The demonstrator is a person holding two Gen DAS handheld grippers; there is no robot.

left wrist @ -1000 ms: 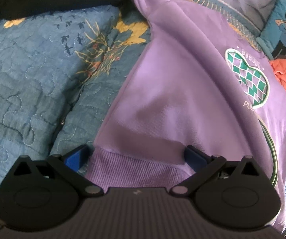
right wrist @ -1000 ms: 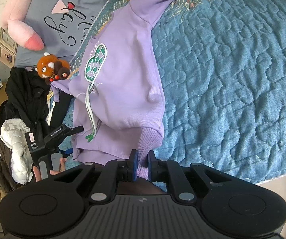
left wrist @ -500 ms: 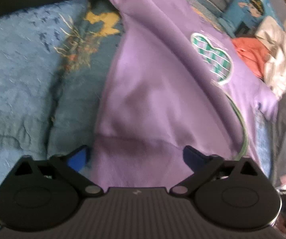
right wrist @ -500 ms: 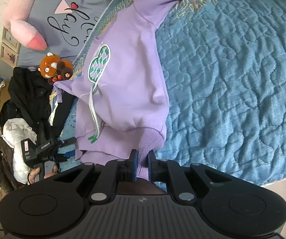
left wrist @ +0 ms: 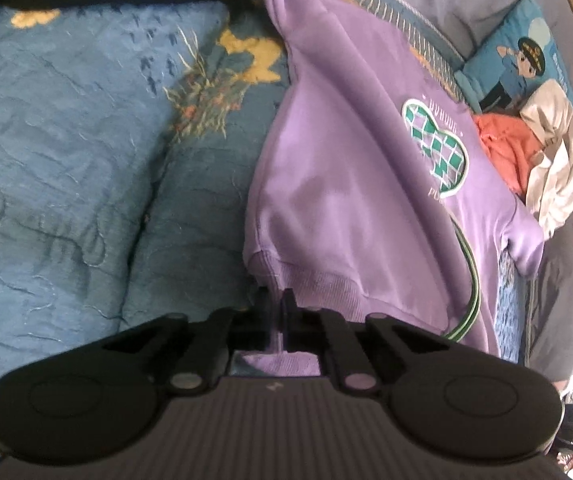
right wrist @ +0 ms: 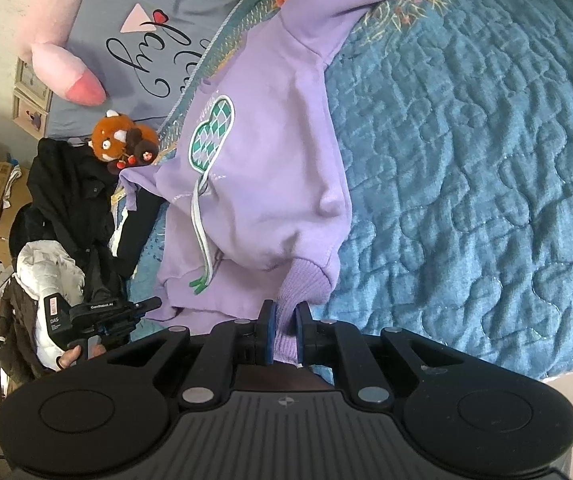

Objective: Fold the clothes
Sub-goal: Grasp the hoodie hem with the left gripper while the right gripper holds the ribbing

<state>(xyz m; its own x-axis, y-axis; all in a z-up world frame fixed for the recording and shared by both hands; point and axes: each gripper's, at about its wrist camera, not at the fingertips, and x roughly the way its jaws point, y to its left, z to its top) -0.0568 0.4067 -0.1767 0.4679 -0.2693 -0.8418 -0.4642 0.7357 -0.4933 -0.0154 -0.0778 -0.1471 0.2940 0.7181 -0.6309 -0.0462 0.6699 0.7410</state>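
Observation:
A purple hoodie (left wrist: 358,184) with a green checked heart logo lies on a blue quilted bedspread (left wrist: 66,152). My left gripper (left wrist: 276,300) is shut on the ribbed hem at one bottom corner. In the right wrist view the hoodie (right wrist: 270,176) lies along the bed, and my right gripper (right wrist: 284,320) is shut on the ribbed hem at the other corner. The left gripper also shows in the right wrist view (right wrist: 98,316), held in a hand at the far left.
A black garment (right wrist: 82,200), a white garment (right wrist: 50,268) and a plush toy (right wrist: 122,140) sit left of the hoodie. A grey pillow (right wrist: 158,32) lies behind. An orange garment (left wrist: 506,148), a white one (left wrist: 554,152) and a cartoon cushion (left wrist: 522,52) lie beyond.
My left gripper was open around the hem and has closed on its corner. The right gripper stays shut on the hem, and the hoodie has shifted slightly.

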